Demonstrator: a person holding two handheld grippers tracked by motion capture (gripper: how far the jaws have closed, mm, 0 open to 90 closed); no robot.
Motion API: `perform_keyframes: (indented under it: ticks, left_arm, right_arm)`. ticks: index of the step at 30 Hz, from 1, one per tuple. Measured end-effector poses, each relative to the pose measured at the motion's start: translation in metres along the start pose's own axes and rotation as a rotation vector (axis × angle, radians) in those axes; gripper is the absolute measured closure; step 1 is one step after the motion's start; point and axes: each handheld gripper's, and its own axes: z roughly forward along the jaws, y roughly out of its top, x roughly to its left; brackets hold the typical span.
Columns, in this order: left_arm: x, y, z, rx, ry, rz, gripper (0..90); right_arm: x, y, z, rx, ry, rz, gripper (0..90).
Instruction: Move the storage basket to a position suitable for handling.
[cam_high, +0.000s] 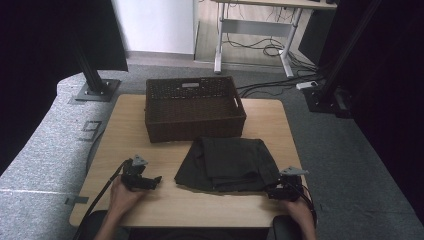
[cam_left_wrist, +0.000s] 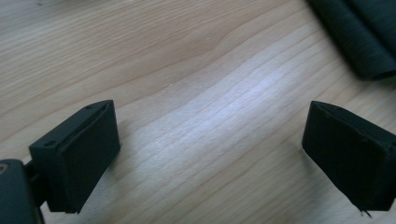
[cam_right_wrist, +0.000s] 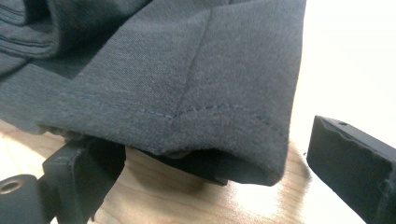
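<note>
Dark folded cloth (cam_high: 227, 164) lies before the basket (cam_high: 194, 107); both grippers, left (cam_high: 150, 181) and right (cam_right_wrist: 205, 158), gape empty. Pinch the hem squarely before lifting.

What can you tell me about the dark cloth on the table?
The dark cloth is a folded grey-black garment that looks like soft knit, with a stitched hem visible in the right gripper view. It lies flat in several layers on the wooden table, just in front of the brown woven basket. The right tool stands open around its near right corner, with that corner between the jaws.
</note>
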Motion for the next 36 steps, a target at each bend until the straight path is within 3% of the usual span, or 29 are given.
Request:
perform_keyframes:
  ticks: [1, 7, 9, 16, 22, 31, 36]
  left_arm:
    - [-0.001, 0.002, 0.0, -0.006, -0.022, -0.007, 6.1]
    - [-0.006, 0.009, -0.002, -0.026, -0.046, 0.006, 6.3]
    - [-0.012, 0.015, -0.002, -0.032, -0.044, 0.031, 6.4]
    - [-0.019, 0.031, -0.002, -0.049, -0.049, 0.06, 6.7]
    - [-0.028, 0.05, 0.003, -0.063, -0.061, 0.088, 8.8]
    - [-0.045, 0.084, 0.022, -0.073, -0.087, 0.129, 14.1]
    - [-0.05, 0.097, 0.029, -0.067, -0.1, 0.139, 14.4]
  right_arm:
    - [0.001, 0.002, -0.003, -0.008, 0.001, -0.002, 4.5]
    - [0.003, 0.009, -0.012, -0.016, 0.013, -0.001, 4.9]
    - [0.004, 0.015, -0.018, -0.025, 0.033, 0.008, 4.9]
    - [0.004, 0.027, -0.031, -0.059, 0.082, 0.023, 4.8]
    - [0.0, 0.04, -0.032, -0.045, 0.07, 0.013, 5.2]
    - [-0.01, 0.063, -0.024, -0.025, 0.061, 0.012, 12.9]
    - [-0.013, 0.075, -0.028, -0.045, 0.067, 0.023, 13.5]
